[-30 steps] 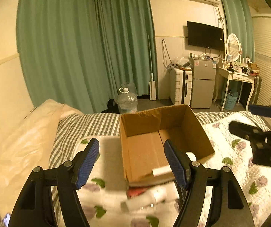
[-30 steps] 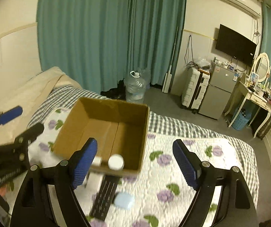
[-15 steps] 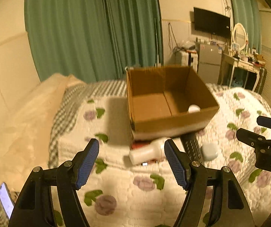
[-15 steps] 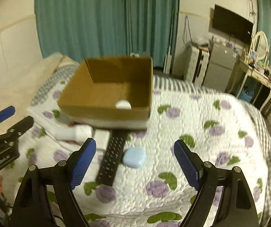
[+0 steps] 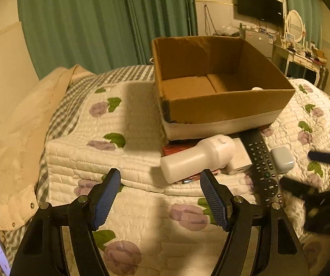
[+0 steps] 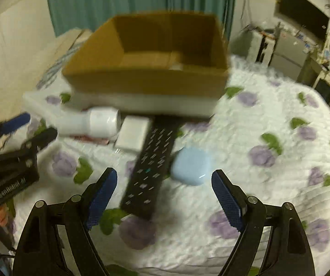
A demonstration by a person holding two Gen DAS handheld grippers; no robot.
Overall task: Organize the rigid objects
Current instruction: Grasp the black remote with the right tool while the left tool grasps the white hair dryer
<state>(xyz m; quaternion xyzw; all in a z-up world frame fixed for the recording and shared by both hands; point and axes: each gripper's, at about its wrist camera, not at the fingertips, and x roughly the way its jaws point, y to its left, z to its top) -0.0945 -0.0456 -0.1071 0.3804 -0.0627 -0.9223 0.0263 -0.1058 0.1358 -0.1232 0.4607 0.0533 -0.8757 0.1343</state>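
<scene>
We saw the floral quilt [image 5: 130, 138] spread across the bed, and on it, toward the far edge by the green curtains [image 5: 96, 23], sat an open cardboard box [image 5: 222, 105] with a small white object [image 5: 256, 89] lying on its floor at the near right corner.

Just in front of the box's near wall lay a row of loose things: a black remote control [image 6: 152, 168] lying lengthwise toward us, its far end close under the box; a white bottle [image 5: 197, 158] on its side over something red; a white adapter block [image 6: 133, 135] touching the remote's left edge; and a pale blue case [image 6: 191, 166] against the remote's right edge.

The only writing we could find was white lettering on the body of the left gripper in the right wrist view, too blurred to read with confidence; the remote's key markings were illegible.

Our left gripper [image 5: 160, 197] pointed steeply down at the quilt short of the bottle, its jaws spread wide with nothing between them. Our right gripper [image 6: 162, 195] also tilted down over the remote's near end and the blue case; its jaws were closing, though the pads touched neither object and gripped nothing.
</scene>
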